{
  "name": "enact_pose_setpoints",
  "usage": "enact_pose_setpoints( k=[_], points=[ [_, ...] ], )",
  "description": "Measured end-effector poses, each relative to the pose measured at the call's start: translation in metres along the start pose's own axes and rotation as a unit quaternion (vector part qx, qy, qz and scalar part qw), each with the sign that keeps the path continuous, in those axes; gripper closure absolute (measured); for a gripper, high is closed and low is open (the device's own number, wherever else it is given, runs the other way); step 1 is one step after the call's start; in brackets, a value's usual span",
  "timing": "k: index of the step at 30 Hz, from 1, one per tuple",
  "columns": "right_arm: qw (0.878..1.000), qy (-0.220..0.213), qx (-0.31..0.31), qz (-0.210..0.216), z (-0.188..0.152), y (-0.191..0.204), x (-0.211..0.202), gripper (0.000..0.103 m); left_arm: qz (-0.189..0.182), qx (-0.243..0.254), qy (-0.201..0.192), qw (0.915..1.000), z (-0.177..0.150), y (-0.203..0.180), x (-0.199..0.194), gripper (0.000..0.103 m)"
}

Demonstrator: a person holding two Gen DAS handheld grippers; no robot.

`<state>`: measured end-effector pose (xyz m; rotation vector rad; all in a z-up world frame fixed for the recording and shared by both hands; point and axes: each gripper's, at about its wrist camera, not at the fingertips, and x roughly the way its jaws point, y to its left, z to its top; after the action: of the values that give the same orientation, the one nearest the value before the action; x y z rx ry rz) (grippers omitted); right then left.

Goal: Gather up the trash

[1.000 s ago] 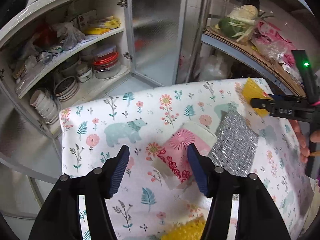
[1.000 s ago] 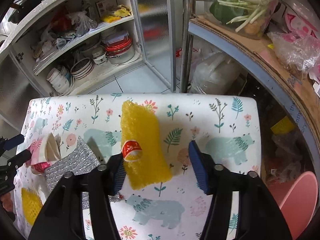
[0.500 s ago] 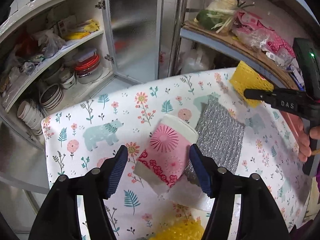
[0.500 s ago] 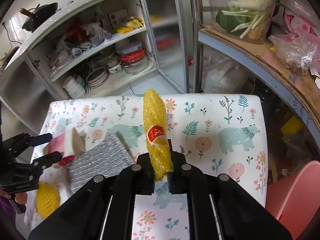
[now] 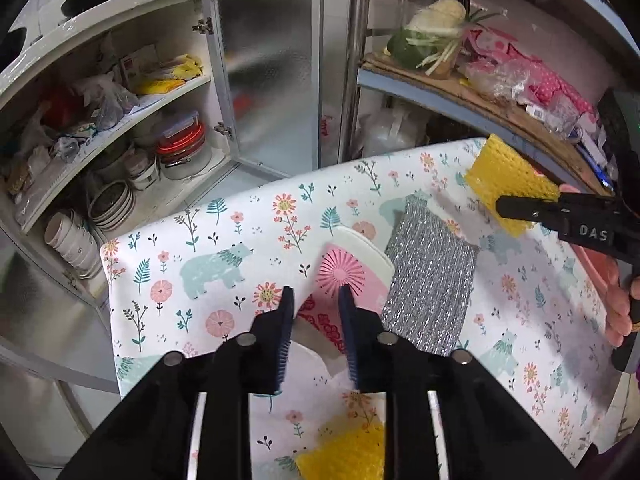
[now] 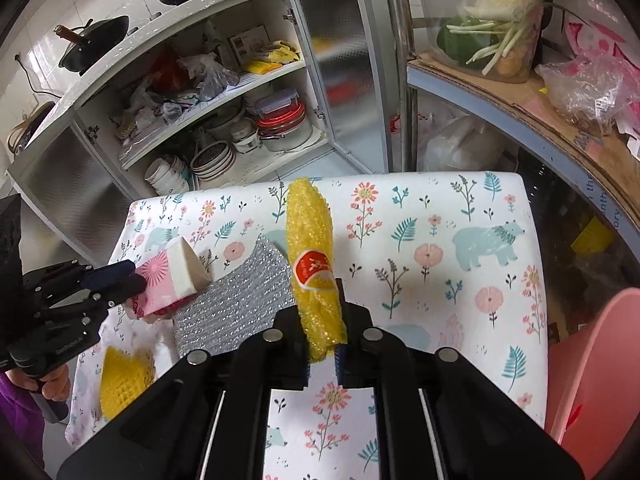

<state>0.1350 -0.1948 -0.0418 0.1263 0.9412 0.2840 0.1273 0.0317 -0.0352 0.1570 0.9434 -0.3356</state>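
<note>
Right wrist: your right gripper (image 6: 322, 346) clamps the yellow foam-net sleeve (image 6: 314, 264); left gripper (image 5: 316, 334), closing on the pink flattened paper cup (image 5: 344, 292), should squeeze squarely before lifting.

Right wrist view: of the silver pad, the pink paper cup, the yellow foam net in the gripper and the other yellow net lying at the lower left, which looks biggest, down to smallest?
1. Silver pad
2. Yellow foam net in the right gripper, though it is raised nearer the camera, so this is unsure
3. Pink paper cup and the other yellow net look about alike

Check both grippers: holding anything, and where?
Right gripper clamps the yellow foam net at its near end. Left gripper, closing, has the pink paper cup by its base.
</note>
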Motion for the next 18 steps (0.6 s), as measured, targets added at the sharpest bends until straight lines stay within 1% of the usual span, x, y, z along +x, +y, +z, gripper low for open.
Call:
enact_pose_setpoints(
  k=[2, 4, 5, 7, 9, 11, 15, 16, 18],
  points=[
    [1.000, 0.001, 0.002, 0.002, -0.002, -0.001, -0.002, 0.094, -0.010, 0.002, 0.011, 0.9999, 0.000, -0.001, 0.003, 0.058],
    [1.000, 0.002, 0.004, 0.002, -0.003, -0.001, -0.003, 0.094, -0.017, 0.014, 0.018, 0.9996, -0.001, -0.003, 0.006, 0.050],
    [1.000, 0.002, 0.005, 0.002, -0.003, -0.001, -0.002, 0.094, -0.013, 0.022, 0.020, 0.9995, -0.001, -0.005, 0.008, 0.049],
    [1.000, 0.005, 0.007, 0.003, -0.005, -0.002, -0.001, 0.094, 0.004, 0.039, 0.029, 0.9988, -0.002, -0.008, 0.015, 0.049],
    [1.000, 0.008, 0.008, 0.004, -0.006, -0.002, 0.002, 0.094, 0.017, 0.040, 0.043, 0.9981, -0.002, -0.006, 0.024, 0.049],
    [1.000, 0.009, 0.008, 0.005, -0.007, -0.001, 0.003, 0.094, 0.027, 0.038, 0.049, 0.9977, -0.002, -0.003, 0.031, 0.049],
    [1.000, 0.010, 0.005, 0.008, -0.008, 0.001, 0.003, 0.094, 0.018, 0.020, 0.042, 0.9987, -0.004, 0.002, 0.032, 0.050],
    [1.000, 0.010, 0.004, 0.008, -0.009, 0.002, 0.003, 0.094, 0.018, 0.018, 0.041, 0.9989, -0.004, 0.003, 0.031, 0.061],
    [1.000, 0.009, 0.002, 0.010, -0.010, 0.004, 0.001, 0.094, 0.019, 0.013, 0.034, 0.9991, -0.004, 0.005, 0.028, 0.063]
  ],
)
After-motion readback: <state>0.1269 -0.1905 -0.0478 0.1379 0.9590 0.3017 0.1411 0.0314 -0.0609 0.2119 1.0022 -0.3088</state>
